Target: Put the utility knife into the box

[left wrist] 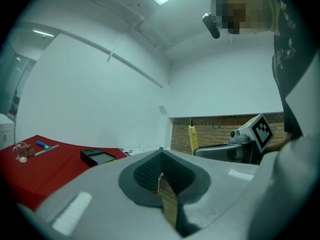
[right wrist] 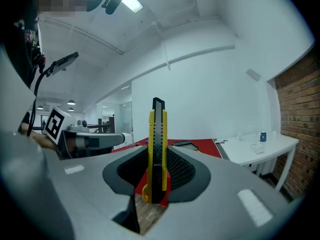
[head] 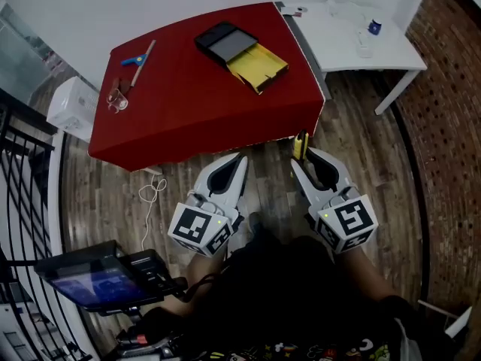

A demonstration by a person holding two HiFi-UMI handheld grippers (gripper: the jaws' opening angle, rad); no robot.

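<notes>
My right gripper point(head: 302, 156) is shut on a yellow and black utility knife point(right wrist: 156, 151), which stands upright between its jaws; the knife's tip point(head: 301, 145) sticks out just below the red table's front edge. The box point(head: 242, 54), a black lid beside a yellow tray, lies open at the far right of the red table point(head: 188, 119), well ahead of both grippers. My left gripper point(head: 239, 159) is shut with nothing in it, level with the right one, over the wooden floor. In the left gripper view the box point(left wrist: 97, 157) shows at the left and the knife point(left wrist: 192, 137) at the right.
A glass point(head: 116, 100) and a blue-handled tool point(head: 137, 60) lie at the table's left end. A white table point(head: 353, 40) with small items stands to the right. A white appliance point(head: 74, 107) sits left of the red table, a railing and a screen point(head: 98, 280) at lower left.
</notes>
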